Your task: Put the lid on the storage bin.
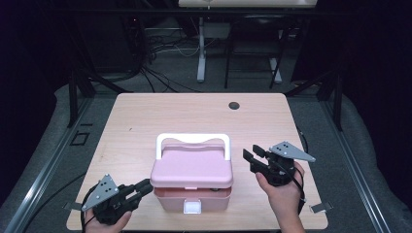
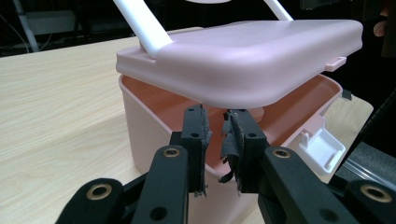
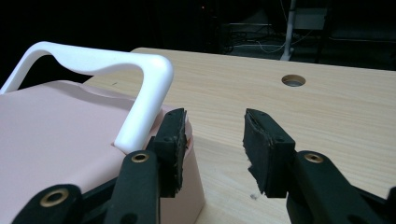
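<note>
table (image 1: 145,116): light wood, round hole (image 1: 234,105) near far edge | floor behind: cables (image 1: 160,46), desk legs (image 1: 200,53)

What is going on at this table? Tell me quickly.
A person holds a two-jaw gripper in each hand beside a pink box with a white handle on a wooden table. The lid is lifted a little at the front, so a gap shows above the box's rim. The left gripper sits right at that gap, jaws nearly together with nothing clamped. The right gripper waits open at the box's other side, close to the handle's end.
</note>
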`<state>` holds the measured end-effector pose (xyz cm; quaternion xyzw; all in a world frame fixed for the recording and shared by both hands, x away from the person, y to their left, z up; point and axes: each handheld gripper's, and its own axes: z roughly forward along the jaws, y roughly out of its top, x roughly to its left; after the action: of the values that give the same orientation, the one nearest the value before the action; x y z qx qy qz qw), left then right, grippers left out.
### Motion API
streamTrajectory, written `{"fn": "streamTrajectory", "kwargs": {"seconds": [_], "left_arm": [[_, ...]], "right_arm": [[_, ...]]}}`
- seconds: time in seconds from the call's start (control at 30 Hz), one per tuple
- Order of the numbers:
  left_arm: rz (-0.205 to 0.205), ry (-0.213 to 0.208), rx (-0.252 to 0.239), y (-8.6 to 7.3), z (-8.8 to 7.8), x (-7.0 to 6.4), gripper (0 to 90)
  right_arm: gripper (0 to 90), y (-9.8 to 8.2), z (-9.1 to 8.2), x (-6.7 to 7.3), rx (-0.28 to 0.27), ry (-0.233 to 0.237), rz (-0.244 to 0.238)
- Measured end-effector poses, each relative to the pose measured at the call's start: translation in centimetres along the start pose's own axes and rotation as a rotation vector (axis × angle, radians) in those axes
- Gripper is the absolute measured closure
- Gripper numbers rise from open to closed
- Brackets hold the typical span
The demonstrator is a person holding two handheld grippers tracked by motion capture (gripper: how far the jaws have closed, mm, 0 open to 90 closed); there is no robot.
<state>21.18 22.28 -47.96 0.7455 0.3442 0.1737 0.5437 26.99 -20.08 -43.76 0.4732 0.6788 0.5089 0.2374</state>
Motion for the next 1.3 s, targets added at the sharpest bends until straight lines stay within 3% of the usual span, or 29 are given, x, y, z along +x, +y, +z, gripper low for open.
{"fn": "streamTrajectory", "kwargs": {"seconds": [1.3], "left_arm": [[0.014,0.0,0.054,-1.5,0.3,-0.1,77.4]], "right_arm": [[57.6,-0.4,0.4,0.1,0.01,0.004,0.001]]}}
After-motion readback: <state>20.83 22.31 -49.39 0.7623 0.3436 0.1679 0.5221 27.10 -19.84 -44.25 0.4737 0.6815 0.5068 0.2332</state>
